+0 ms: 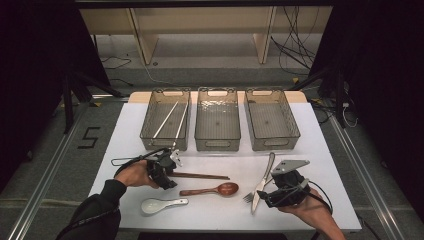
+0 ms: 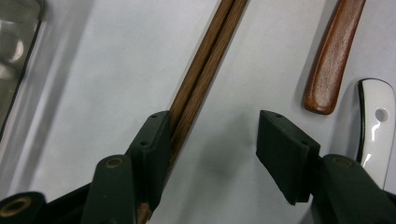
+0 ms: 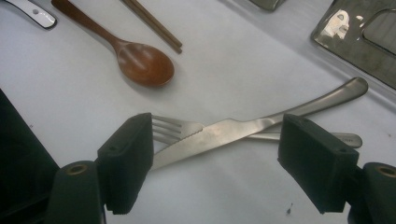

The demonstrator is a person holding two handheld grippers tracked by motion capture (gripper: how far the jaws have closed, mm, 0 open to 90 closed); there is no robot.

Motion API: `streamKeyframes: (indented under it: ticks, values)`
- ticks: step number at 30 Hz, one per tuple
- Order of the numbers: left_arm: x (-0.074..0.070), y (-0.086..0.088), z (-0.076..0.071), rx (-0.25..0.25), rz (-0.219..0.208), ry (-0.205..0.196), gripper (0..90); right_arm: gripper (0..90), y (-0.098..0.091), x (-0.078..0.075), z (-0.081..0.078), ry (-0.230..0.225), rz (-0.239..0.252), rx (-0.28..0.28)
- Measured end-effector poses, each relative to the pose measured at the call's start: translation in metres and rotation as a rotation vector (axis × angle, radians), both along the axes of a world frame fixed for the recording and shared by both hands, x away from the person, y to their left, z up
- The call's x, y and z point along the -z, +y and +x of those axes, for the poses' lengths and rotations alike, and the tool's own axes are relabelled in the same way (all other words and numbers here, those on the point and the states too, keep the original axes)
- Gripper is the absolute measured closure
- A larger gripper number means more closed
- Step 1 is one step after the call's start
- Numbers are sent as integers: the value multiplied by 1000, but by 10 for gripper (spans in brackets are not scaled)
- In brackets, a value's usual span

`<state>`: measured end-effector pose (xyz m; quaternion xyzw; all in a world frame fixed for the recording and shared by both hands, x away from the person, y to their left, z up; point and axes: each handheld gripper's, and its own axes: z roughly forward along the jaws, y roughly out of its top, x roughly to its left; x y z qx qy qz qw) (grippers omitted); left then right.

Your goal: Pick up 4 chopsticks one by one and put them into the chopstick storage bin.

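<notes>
Sorting cutlery: the left hand-held gripper straddles the brown chopsticks lying mid-surface toward the left edge, jaws apart, one pad touching the sticks, nothing clamped yet. The right hand-held gripper, released, hangs over the crossed knife and fork near the front right. A one-sided squeeze could likely roll or split the pair, or nudge the wooden spoon just beside. Three bins line the far edge; bare surface lies between.
</notes>
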<state>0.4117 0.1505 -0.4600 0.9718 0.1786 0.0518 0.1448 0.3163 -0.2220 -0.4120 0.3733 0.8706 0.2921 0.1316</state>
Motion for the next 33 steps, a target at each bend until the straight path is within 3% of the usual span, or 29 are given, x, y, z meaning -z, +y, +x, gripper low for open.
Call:
streamKeyframes:
  ticks: [12, 24, 33]
  values:
    - [-2, 4, 1, 0, 19, 31, 470, 277, 0, 0, 0, 1, 1, -2]
    - [-1, 5, 4, 8, 22, 10, 462, 281, 0, 0, 0, 1, 0, -5]
    - [3, 3, 5, 29, 49, 57, 497, 282, 0, 0, 0, 6, 1, -8]
